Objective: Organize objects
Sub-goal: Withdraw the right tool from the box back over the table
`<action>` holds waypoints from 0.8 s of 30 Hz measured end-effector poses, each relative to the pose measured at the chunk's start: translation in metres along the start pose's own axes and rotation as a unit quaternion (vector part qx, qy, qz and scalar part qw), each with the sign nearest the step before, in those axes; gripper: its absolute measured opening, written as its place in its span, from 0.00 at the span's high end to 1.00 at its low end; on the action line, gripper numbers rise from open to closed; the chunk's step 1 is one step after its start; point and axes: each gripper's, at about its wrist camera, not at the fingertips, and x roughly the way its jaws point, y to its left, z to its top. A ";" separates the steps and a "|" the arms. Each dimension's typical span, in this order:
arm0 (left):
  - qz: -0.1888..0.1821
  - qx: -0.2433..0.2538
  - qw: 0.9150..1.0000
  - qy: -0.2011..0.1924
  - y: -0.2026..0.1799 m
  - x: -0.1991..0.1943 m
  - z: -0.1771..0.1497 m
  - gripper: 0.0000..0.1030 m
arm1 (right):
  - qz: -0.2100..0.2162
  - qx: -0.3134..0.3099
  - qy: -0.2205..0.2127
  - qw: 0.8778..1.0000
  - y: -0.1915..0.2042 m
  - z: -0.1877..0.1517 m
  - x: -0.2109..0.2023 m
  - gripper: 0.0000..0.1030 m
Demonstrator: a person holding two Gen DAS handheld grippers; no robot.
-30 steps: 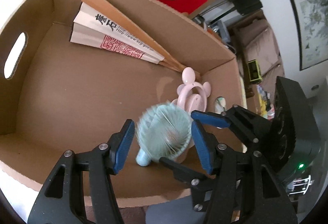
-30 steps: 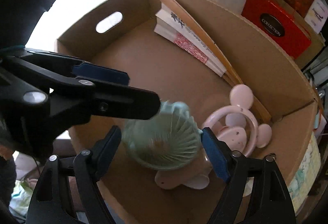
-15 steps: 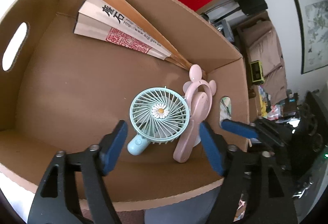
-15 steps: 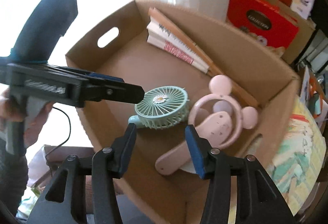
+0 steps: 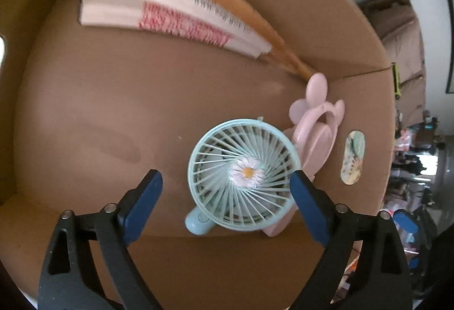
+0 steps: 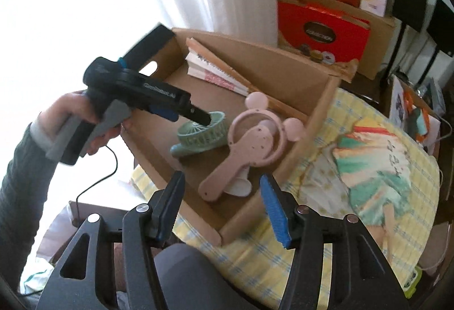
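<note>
A mint-green handheld fan (image 5: 244, 174) with a daisy centre lies in the cardboard box (image 5: 85, 111), against a pink mouse-eared fan (image 5: 315, 131). Folded paper fans (image 5: 170, 12) lie along the far wall. My left gripper (image 5: 227, 199) is open, its jaws wide on either side of the green fan, just above it. In the right wrist view my right gripper (image 6: 221, 208) is open and empty, back outside the box's near corner. That view shows the green fan (image 6: 201, 134), the pink fan (image 6: 249, 139), and the left gripper (image 6: 198, 114) over the green fan.
The box (image 6: 317, 122) rests on a yellow checked cloth (image 6: 369, 196) with a printed figure. Red gift boxes (image 6: 323, 32) and a cardboard carton stand behind it. A curtain and bright window are at the left. A cable hangs from the left gripper.
The green fan was released into the box beside the pink fan. My right gripper pulled back out of the box. My left gripper moved in closer over the green fan, jaws wide.
</note>
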 end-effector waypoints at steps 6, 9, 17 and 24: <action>-0.032 0.004 0.998 0.048 -0.015 0.021 -0.010 0.15 | -0.008 0.021 -0.017 1.000 -0.019 -0.011 -0.021 0.43; -0.026 0.008 0.998 0.053 -0.025 0.025 -0.014 0.15 | -0.009 0.036 -0.022 0.999 -0.030 -0.016 -0.027 0.43; -0.030 0.052 0.994 0.092 -0.063 0.039 -0.038 0.14 | -0.015 0.061 -0.033 0.997 -0.047 -0.029 -0.041 0.43; -0.017 0.088 0.995 0.049 -0.088 0.002 -0.062 0.10 | -0.034 0.067 -0.037 0.997 -0.054 -0.044 -0.053 0.41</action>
